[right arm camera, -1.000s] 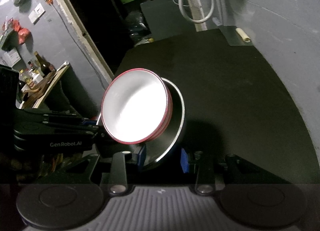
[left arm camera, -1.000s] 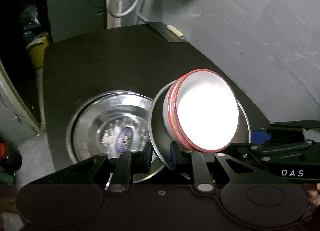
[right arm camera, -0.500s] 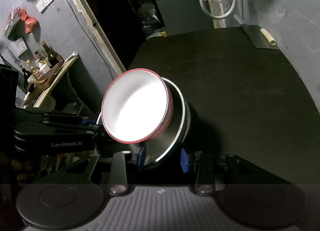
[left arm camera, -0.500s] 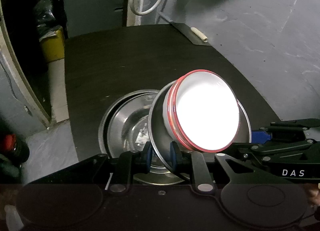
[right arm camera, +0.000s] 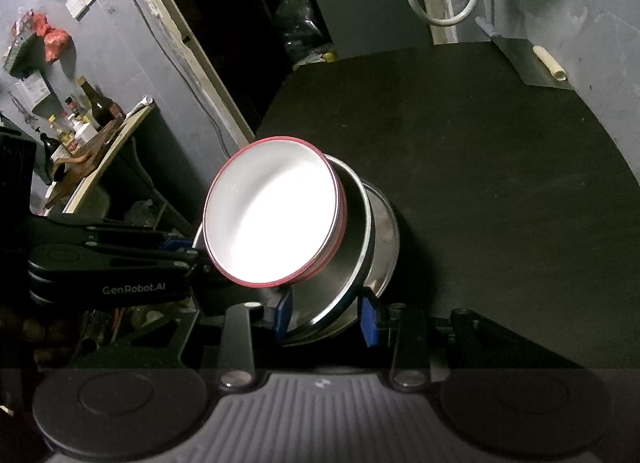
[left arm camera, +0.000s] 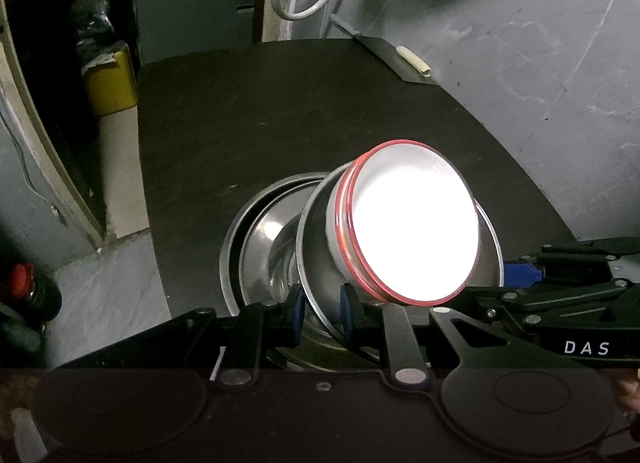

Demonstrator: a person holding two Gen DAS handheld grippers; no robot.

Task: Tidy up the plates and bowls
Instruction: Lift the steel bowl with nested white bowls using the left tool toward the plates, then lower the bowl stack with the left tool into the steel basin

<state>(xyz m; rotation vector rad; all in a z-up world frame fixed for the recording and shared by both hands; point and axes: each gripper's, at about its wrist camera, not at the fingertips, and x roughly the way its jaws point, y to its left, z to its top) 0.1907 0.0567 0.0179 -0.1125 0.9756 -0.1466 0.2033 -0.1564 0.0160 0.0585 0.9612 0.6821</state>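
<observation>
Here the steel bowl (left arm camera: 320, 263) is tipped up on edge over the dark table (left arm camera: 280, 103), its mouth facing back toward the two grippers rather than up. Nested inside it are white bowls with red rims (left arm camera: 412, 223), two by the look of the doubled red rim, tilted the same way; their insides are washed out by glare. Beneath and behind lies a steel plate (left arm camera: 256, 235), flat on the table with a second rim showing inside it. The left gripper (left arm camera: 320, 313) is clamped narrowly on the steel bowl's near rim, blue pads either side of the edge. The right gripper (right arm camera: 326, 313) grips the opposite part of that rim, its jaws wider apart. I cannot tell whether the tilted bowl touches the plate.
</observation>
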